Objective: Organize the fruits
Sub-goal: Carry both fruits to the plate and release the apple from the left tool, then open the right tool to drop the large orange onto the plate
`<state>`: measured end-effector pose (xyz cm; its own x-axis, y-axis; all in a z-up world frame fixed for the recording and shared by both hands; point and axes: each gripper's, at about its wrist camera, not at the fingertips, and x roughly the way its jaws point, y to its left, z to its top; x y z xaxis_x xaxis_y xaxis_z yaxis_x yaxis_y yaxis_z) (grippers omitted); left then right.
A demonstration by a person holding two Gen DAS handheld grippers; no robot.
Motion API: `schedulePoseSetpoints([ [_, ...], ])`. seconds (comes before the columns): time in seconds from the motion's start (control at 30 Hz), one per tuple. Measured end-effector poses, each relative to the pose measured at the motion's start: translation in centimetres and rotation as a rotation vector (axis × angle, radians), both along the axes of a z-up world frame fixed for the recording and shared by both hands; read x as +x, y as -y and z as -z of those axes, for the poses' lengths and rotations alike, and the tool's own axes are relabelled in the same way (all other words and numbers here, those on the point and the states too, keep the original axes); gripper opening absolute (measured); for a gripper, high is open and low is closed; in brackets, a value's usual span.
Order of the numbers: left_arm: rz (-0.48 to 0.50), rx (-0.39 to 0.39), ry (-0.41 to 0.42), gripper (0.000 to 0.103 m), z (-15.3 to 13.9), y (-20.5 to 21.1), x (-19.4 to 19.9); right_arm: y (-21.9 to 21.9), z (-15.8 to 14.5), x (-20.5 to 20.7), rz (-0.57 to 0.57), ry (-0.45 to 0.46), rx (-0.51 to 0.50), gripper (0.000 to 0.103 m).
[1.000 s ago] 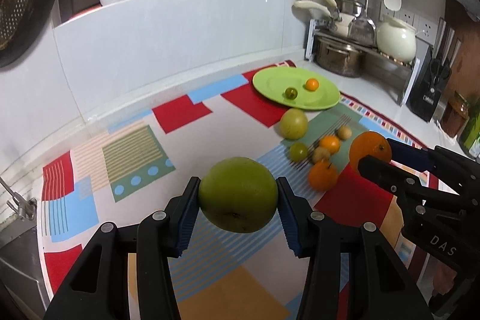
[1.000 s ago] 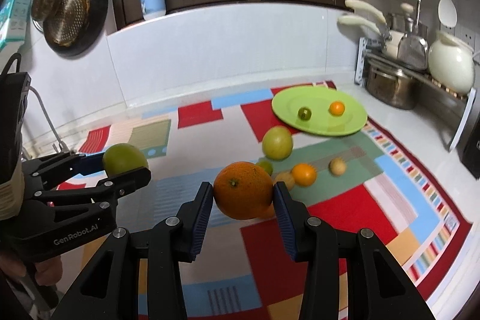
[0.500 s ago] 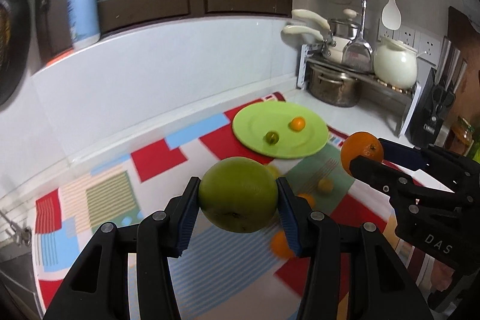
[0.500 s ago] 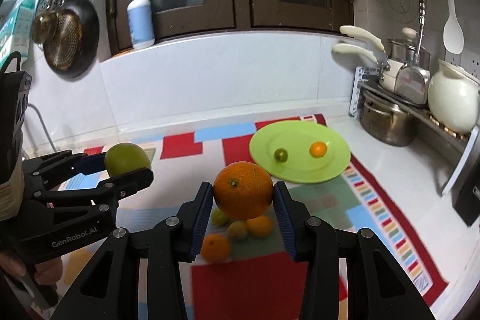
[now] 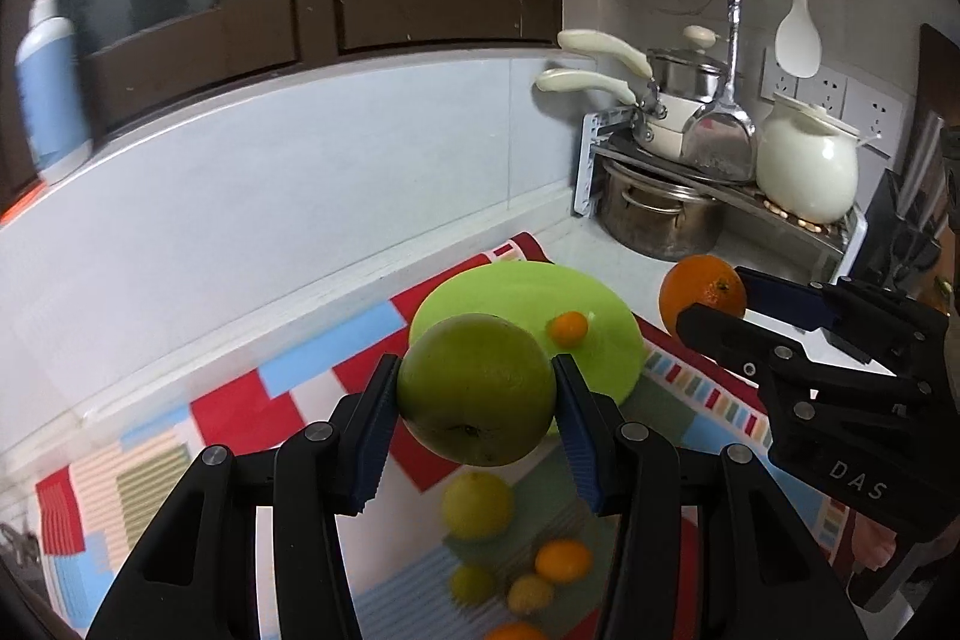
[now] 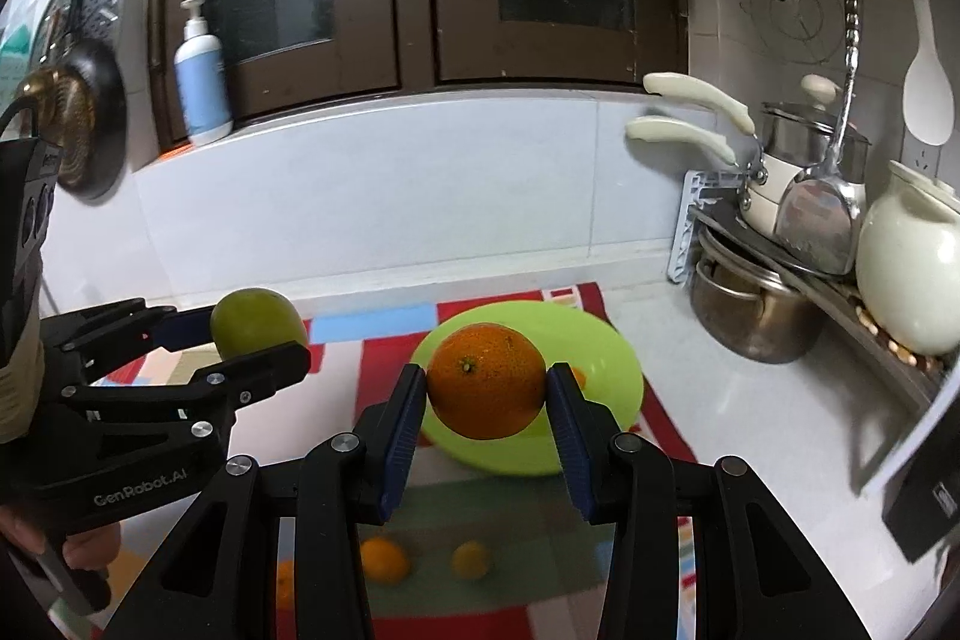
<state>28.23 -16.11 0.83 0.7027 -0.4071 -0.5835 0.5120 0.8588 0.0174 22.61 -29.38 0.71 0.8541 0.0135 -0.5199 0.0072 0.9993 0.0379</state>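
Fruits are mid-sort here. On the left, the left hand-held gripper [image 5: 477, 400] is pinching a big green fruit [image 5: 477, 391] up in the air, its body reading "GenRobot.AI" from the other camera. To its right, the right hand-held gripper [image 6: 486, 391] is clamped on an orange [image 6: 486, 381], with "DAS" printed on its side. Both look carried high so they clear the loose small fruits [image 5: 561, 559] on the patterned mat [image 5: 252, 412] on the desk. I'd guess they're headed for the green plate [image 6: 606, 394] at the far right, where a small orange fruit [image 5: 569, 327] already sits.
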Motion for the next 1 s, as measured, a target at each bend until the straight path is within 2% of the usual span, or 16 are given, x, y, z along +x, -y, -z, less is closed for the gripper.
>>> schedulePoseSetpoints([
  [0.27,0.015,0.036,-0.048,0.049,1.8,3.2,4.8,2.7,1.3,4.8,0.005,-0.030,0.016,0.043],
  [0.6,0.037,0.102,-0.114,0.049,5.6,6.3,11.1,5.9,5.2,10.5,0.014,-0.094,0.025,0.043],
  [0.9,0.057,0.140,-0.158,0.050,8.1,7.7,14.3,7.4,8.1,14.0,0.018,-0.145,0.039,0.043],
  [0.97,0.050,0.129,-0.152,0.052,8.1,7.5,14.5,7.4,8.5,14.5,0.021,-0.150,0.041,0.043],
  [1.0,0.047,0.126,-0.143,0.056,8.0,7.5,14.5,7.5,8.6,14.6,0.025,-0.150,0.044,0.043],
])
